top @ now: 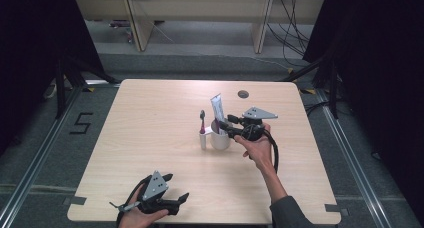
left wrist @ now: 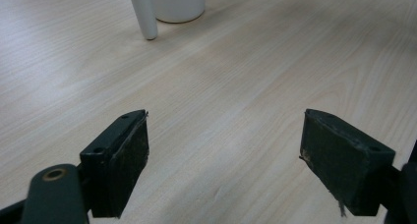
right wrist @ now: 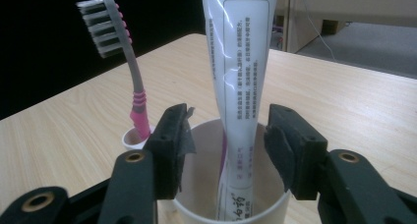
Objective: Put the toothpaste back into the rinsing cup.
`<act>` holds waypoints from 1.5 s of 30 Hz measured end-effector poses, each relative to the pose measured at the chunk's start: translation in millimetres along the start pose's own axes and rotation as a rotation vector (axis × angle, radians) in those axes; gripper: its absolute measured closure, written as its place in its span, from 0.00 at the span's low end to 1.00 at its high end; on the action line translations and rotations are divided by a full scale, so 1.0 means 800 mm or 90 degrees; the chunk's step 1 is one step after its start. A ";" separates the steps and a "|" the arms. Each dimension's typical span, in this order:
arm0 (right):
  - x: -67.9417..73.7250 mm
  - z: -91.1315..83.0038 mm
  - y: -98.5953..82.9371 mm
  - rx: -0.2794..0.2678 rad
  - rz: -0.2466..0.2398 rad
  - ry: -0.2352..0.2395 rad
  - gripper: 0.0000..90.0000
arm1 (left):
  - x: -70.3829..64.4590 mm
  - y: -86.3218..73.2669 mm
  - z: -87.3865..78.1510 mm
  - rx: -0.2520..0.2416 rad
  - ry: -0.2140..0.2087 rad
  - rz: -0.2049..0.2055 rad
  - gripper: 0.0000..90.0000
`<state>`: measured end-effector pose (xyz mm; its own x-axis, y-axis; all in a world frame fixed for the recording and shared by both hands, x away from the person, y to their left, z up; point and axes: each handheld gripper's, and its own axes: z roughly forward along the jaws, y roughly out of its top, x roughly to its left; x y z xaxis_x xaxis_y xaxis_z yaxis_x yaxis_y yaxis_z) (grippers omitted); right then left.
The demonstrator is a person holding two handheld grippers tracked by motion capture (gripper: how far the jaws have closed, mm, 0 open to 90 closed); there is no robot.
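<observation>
One pale wooden table (top: 150,138) stands on grey floor (top: 45,148).

Looks like a lab or recording studio, not a home. Light wooden bench (top: 150,138) standing alone on grey carpet tile (top: 40,153), well away from any fingers, with metal rails (top: 30,173) running along the floor on both sides. Black curtains (top: 380,63) closing off left and right. Number 5 taped on the floor (top: 81,123) left of the bench. Loose cables (top: 292,33) trailing across the floor behind it, beside pale furniture legs (top: 137,23). Round cable grommet (top: 243,94) set in the far edge of the bench, beyond the fingers. Black tape patches (top: 77,200) on the near corners.
</observation>
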<state>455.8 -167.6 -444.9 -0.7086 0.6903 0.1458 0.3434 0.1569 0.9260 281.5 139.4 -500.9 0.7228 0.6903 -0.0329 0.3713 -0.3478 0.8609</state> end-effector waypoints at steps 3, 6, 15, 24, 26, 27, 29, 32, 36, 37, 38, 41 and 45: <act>0.001 -0.008 0.001 0.011 0.011 0.001 0.55 | 0.000 0.000 -0.001 0.002 0.000 0.001 0.20; -0.001 -0.014 0.000 0.009 -0.006 -0.002 0.54 | 0.000 0.000 -0.001 -0.001 0.001 0.000 0.20; -0.003 -0.030 -0.003 0.015 0.006 0.001 0.53 | 0.002 -0.001 -0.002 0.005 0.001 0.003 0.20; -0.001 -0.040 -0.006 0.022 0.009 0.006 0.50 | 0.002 -0.002 -0.001 0.002 0.002 0.001 0.20; -0.001 -0.041 -0.006 0.021 -0.001 0.004 0.50 | 0.002 -0.002 -0.001 0.003 0.002 0.001 0.20; 0.000 -0.042 -0.007 0.022 0.001 0.003 0.49 | 0.001 -0.001 -0.002 0.007 0.005 0.002 0.20; 0.002 -0.044 -0.007 0.025 0.014 0.006 0.48 | 0.001 -0.001 -0.002 0.006 0.004 0.003 0.20; 0.001 -0.046 -0.008 0.023 0.010 0.007 0.47 | 0.002 -0.002 -0.001 0.003 0.002 0.002 0.20; 0.002 -0.049 -0.009 0.024 0.004 -0.002 0.43 | 0.001 -0.001 -0.002 0.001 0.002 -0.002 0.20; 0.002 -0.049 -0.009 0.025 0.007 -0.003 0.42 | 0.001 -0.001 -0.002 0.002 0.002 -0.002 0.20; 0.002 -0.050 -0.010 0.023 0.012 -0.003 0.41 | 0.001 -0.001 -0.002 0.002 0.002 -0.001 0.20; 0.003 -0.053 -0.012 0.027 0.019 -0.009 0.37 | 0.001 -0.001 -0.003 0.004 0.002 0.001 0.20; 0.001 -0.058 -0.013 0.025 0.010 -0.014 0.35 | 0.001 -0.001 -0.002 0.000 0.002 -0.004 0.20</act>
<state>423.4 -201.3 -438.3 -0.6893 0.7081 0.1528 0.3788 0.1725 0.9093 280.8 141.4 -500.5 0.7187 0.6943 -0.0366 0.3756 -0.3435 0.8608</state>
